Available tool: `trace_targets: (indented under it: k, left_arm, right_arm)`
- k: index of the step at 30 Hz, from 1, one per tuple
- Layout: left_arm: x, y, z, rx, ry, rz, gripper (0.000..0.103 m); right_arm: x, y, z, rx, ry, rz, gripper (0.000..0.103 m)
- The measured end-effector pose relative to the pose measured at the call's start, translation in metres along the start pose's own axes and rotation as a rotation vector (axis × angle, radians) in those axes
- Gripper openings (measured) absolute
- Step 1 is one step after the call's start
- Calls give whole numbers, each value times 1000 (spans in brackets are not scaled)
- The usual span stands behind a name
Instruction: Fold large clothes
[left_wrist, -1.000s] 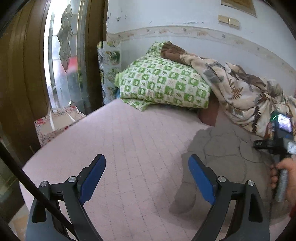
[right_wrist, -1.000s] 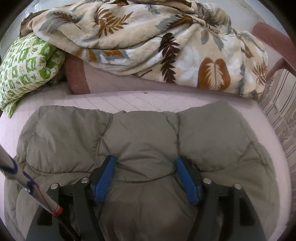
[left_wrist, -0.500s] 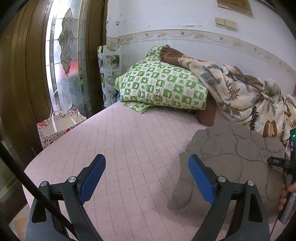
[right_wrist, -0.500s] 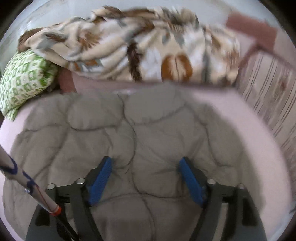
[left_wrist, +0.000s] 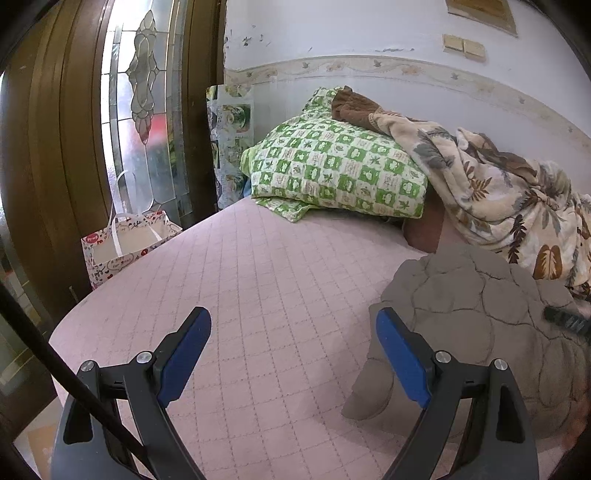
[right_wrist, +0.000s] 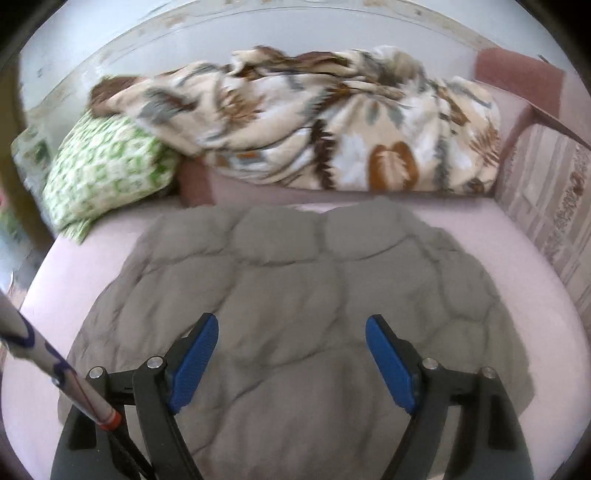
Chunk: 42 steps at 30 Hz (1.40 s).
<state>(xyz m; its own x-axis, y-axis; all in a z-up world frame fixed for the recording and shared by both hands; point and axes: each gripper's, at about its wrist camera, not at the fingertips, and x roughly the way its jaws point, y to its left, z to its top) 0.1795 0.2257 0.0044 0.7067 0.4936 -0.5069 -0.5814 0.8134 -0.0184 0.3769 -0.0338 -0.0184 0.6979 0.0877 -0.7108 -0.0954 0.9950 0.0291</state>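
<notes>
One grey quilted jacket (right_wrist: 295, 295) lies flat on the pink bed (left_wrist: 258, 295), filling the middle of the right wrist view. The right gripper (right_wrist: 291, 354) hangs above it at 6 o'clock; its jaws have just been opening and now stand apart, nothing pinched between them. The left gripper (left_wrist: 293, 350) is spread wide over bare mattress, the jacket at its 3 o'clock. One green checked pillow (left_wrist: 332, 173) sits at 12 o'clock, one leaf-print blanket (right_wrist: 314, 122) beside it.
</notes>
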Motion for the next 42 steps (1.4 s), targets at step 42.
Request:
trace_targets:
  k: [42]
  left_arm:
    - [36,-53,-27,155,196,-68,90]
  right_arm:
    - [-40,-197,-54,259,1,-156,93]
